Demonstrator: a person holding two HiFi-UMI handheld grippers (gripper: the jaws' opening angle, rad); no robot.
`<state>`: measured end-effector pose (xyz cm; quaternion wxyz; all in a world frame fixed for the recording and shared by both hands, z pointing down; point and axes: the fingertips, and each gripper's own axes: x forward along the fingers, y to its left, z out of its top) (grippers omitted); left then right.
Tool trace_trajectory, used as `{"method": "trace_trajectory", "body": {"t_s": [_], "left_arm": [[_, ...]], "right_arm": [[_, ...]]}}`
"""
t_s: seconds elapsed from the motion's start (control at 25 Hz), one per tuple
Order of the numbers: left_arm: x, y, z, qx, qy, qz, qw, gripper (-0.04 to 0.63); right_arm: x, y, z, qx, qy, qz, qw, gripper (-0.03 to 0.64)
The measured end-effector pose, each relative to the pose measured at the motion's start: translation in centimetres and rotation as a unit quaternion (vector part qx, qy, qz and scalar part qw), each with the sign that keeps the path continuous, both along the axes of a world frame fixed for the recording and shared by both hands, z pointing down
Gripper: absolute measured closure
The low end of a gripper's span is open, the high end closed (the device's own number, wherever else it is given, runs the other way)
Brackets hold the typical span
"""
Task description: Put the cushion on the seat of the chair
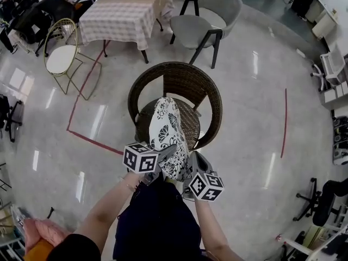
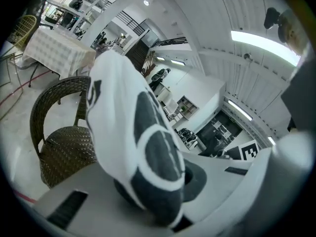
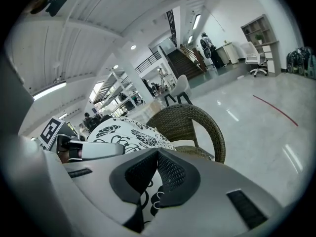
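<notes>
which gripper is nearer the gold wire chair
Left. The left gripper, shut on the cushion, is on the side toward the gold chair; the right gripper grips the cushion's other edge, farther from it.

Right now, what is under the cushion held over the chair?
Below the cushion lies the woven seat of the wicker chair, bare on both sides. The cushion hides the seat's middle and front, so contact cannot be judged. The left gripper and right gripper clamp its near edge.
</notes>
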<state>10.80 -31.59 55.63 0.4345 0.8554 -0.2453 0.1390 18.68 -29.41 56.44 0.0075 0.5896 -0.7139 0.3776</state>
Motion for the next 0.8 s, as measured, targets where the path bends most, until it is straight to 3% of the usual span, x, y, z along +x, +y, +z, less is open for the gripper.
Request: {"method": "trace_trajectory", "body": {"t_s": [0.52, 0.8], "left_arm": [[4.2, -3.6, 2.9, -0.012, 0.024, 0.094, 0.9952, 0.571], [5.4, -4.4, 6.1, -0.023, 0.035, 0.165, 0.9854, 0.571]], "right_arm": [[3.3, -2.1, 2.2, -0.011, 0.018, 0.073, 0.997, 0.592], [3.1, -3.1, 4.5, -0.027, 0.025, 0.087, 0.995, 0.592]]}}
